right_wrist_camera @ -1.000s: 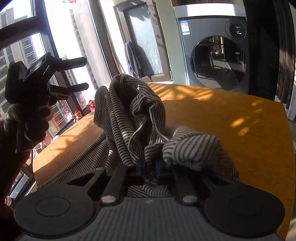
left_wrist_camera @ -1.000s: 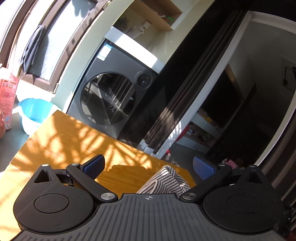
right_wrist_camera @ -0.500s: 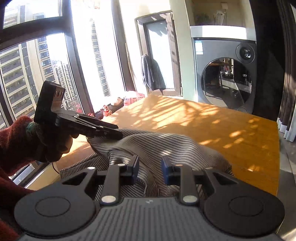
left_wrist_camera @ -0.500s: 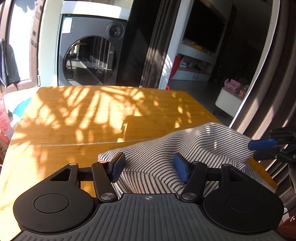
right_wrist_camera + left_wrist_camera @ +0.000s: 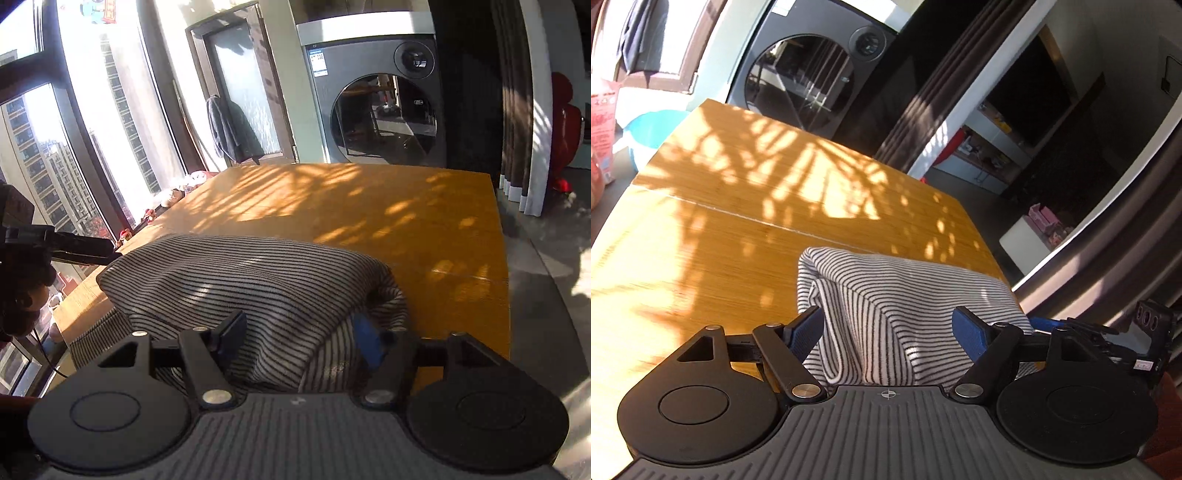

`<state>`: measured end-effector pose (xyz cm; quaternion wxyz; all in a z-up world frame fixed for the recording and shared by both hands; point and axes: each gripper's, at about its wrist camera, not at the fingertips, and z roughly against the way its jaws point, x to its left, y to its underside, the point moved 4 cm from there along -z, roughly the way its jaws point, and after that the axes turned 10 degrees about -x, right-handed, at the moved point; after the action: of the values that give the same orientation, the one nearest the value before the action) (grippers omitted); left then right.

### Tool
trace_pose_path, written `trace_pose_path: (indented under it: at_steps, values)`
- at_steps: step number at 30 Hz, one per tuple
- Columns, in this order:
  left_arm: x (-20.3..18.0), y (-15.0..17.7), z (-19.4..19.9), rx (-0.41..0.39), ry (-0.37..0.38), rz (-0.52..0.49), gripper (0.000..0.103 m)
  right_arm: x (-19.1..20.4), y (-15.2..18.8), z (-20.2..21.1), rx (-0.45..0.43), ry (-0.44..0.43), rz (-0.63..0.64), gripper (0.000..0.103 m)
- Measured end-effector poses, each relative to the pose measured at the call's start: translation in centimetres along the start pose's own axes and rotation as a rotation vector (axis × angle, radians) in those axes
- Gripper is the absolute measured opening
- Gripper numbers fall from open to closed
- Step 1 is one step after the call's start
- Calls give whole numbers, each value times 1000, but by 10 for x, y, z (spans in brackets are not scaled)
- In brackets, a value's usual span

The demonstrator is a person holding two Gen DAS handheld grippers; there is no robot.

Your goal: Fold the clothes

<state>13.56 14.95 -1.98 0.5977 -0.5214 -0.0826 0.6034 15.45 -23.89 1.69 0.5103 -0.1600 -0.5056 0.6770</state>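
Lying bunched on the wooden bench, the striped garment sits near its front edge. Left gripper: fingers spread wide, fabric between them, not clamped. Right gripper: likewise spread wide astride the garment. Washing machine stands beyond the bench.

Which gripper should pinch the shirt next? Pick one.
Left, probably. The left gripper is open with the striped shirt bunched between its fingers. The right gripper is open too, over flatter cloth.
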Motion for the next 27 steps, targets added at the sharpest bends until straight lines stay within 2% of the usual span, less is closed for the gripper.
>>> trace_pose_path:
  at_steps: [4, 7, 9, 10, 11, 12, 13, 15, 19, 21, 24, 27]
  values:
    - [-4, 16, -28, 68, 15, 23, 78, -28, -2, 0, 5, -32, -252, 78]
    - [-5, 22, -47, 90, 37, 56, 75, -29, 13, -30, 80, -62, -316, 78]
    - [-5, 19, -58, 79, 28, 42, 67, -17, 17, -52, 103, -66, -240, 77]
    - [-4, 17, -63, 72, 21, 32, 59, -9, 16, -61, 96, -65, -167, 75]
    - [-4, 13, -68, 61, 10, 16, 54, -4, 12, -69, 91, -59, -105, 66]
    - [-4, 6, -74, 46, -6, -5, 52, -1, 5, -77, 83, -48, -64, 48]
    - [-3, -1, -78, 33, -18, -24, 47, 0, -2, -86, 75, -40, -31, 40]
    - [0, -24, -90, -3, -34, -51, 42, -6, -25, -106, 54, -34, -17, 33]
    - [5, -61, -101, -71, -44, -58, 34, -9, -57, -134, 12, -8, 43, 31]
    - [6, -74, -98, -102, -38, -55, 34, -1, -66, -128, -24, -17, 67, 31]
    - [-3, -73, -76, -137, -6, -78, 34, 12, -72, -107, -74, -50, 98, 31]
    - [-11, -60, -54, -144, 31, -63, 34, 19, -68, -85, -83, -77, 98, 31]
